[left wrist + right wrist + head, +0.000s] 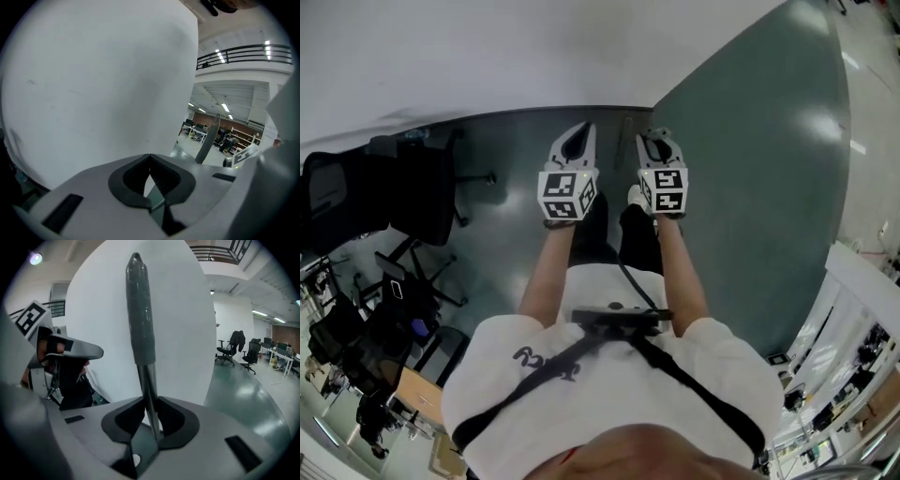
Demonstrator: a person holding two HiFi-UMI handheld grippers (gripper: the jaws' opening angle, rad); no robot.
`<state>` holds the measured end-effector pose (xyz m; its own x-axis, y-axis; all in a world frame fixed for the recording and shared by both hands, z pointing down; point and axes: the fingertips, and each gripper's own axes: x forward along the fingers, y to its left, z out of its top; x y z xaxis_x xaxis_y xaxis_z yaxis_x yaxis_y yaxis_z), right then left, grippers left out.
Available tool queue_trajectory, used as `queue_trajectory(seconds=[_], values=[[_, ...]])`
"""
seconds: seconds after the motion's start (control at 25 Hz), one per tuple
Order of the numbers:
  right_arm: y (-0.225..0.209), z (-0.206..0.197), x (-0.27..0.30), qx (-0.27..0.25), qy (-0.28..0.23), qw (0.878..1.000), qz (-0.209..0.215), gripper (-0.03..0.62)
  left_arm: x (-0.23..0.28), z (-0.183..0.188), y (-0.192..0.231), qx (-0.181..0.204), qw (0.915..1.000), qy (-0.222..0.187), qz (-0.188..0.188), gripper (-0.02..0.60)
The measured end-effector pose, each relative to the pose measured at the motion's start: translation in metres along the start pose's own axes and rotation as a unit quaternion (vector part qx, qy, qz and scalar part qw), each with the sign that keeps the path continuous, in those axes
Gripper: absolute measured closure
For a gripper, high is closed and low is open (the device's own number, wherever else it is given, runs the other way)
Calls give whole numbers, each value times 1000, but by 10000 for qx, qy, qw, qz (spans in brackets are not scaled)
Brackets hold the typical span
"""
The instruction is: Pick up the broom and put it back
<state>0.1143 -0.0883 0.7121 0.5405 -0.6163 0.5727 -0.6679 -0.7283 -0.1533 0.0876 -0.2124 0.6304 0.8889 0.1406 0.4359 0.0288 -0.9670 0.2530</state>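
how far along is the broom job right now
Done: the pickup, it seems; the right tongs are clamped on the broom, its grey grip sticking up past them. The left tongs are shut, empty. Left: putting it back; it is close to the white wall, but the tongs have not let go.

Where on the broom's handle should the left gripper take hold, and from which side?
Probably the grey sleeved grip above the bare metal shaft: it is thicker, free and stands nearly upright. The right gripper clamps the shaft just below, so the left gripper, shut and empty, would open and come in from the person's left side, jaws level across the grip.
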Motion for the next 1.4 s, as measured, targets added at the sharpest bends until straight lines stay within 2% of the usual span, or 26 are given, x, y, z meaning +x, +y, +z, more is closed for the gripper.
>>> queue_trajectory(seconds=[0.4,0.56,0.84,1.24,1.4], values=[[17,-72,125,-213,799,9939,724,499,41,-72,47,-307,9983,469,143,571],[21,-110,169,-254,1130,9895,870,499,55,-103,60,-431,9967,653,213,571],[10,-144,218,-300,1674,9829,712,498,65,-126,73,-584,9945,809,310,571],[-21,-125,278,263,1526,9879,-51,497,72,-149,88,-750,9922,904,414,571],[-19,-127,290,444,1589,9863,49,497,72,-146,90,-736,9926,879,392,571]])
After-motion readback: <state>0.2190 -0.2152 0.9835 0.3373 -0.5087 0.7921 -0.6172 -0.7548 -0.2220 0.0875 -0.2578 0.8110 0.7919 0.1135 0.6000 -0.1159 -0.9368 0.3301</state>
